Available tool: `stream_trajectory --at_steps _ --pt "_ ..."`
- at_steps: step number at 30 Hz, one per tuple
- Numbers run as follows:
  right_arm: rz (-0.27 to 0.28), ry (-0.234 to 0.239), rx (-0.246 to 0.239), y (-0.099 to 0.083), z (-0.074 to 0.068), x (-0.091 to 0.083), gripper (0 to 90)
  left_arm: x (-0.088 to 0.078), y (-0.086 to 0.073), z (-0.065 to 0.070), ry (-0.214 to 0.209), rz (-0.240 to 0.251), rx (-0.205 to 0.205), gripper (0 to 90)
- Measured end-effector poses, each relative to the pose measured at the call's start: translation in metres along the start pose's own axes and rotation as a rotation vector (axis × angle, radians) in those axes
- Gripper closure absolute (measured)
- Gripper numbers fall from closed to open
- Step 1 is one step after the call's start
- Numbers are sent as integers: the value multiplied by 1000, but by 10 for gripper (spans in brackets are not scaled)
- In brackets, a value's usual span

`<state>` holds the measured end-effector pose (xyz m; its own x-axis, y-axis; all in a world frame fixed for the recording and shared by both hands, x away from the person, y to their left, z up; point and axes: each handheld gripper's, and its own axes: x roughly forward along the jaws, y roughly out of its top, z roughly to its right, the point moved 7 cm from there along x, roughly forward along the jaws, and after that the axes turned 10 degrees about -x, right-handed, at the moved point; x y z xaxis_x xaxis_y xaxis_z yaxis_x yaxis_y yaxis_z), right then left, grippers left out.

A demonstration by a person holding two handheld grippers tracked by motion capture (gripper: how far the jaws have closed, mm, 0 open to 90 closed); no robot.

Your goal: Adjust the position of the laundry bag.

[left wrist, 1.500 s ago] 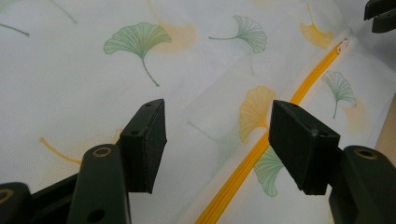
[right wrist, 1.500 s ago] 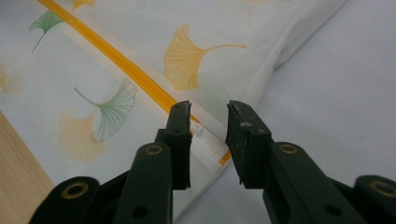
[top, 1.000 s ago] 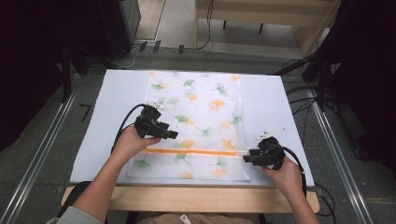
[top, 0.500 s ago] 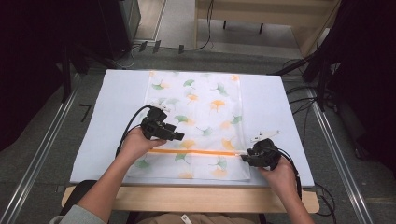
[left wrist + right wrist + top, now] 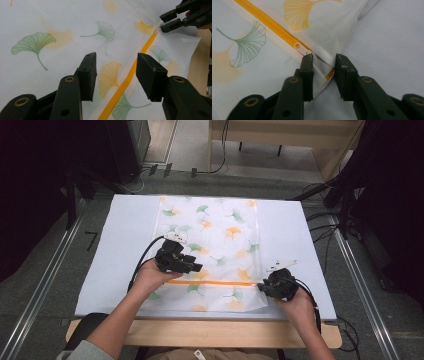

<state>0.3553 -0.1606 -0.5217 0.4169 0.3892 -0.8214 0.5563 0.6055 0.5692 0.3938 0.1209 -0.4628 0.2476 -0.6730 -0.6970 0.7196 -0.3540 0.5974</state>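
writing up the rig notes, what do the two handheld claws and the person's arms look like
Both are black. The left claw and the right claw each carry a pale three-cornered plate on top and trail a black cable. In the gripper views each has two blocky black jaws on arms with brass-coloured rivets. The person's forearms are bare; a grey sleeve shows on the left upper arm.

Lab-type recording setup, not a home. White-covered worktop (image 5: 125, 250) on a wooden base, metal rails (image 5: 47, 285) along both sides, grey carpet floor (image 5: 30, 285), loose cables (image 5: 325, 227) trailing around, black curtains (image 5: 390, 195) at the edges, plain wooden furniture (image 5: 280, 135) behind.
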Motion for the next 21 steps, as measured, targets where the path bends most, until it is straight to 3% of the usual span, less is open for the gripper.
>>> stream_trajectory --at_steps 6,9,13,17,21 --pt "11 38 14 2 -1 1 835 7 -2 9 -21 -12 13 534" --pt "3 53 32 3 -1 1 846 11 -2 12 -34 -37 -10 464" --pt "1 83 43 5 0 -1 848 14 -3 15 -44 -51 2 472" --pt "24 93 48 8 0 -6 847 14 -2 23 -91 -45 2 478" --pt "57 118 62 13 -1 -14 846 16 -1 29 -103 -44 0 494"
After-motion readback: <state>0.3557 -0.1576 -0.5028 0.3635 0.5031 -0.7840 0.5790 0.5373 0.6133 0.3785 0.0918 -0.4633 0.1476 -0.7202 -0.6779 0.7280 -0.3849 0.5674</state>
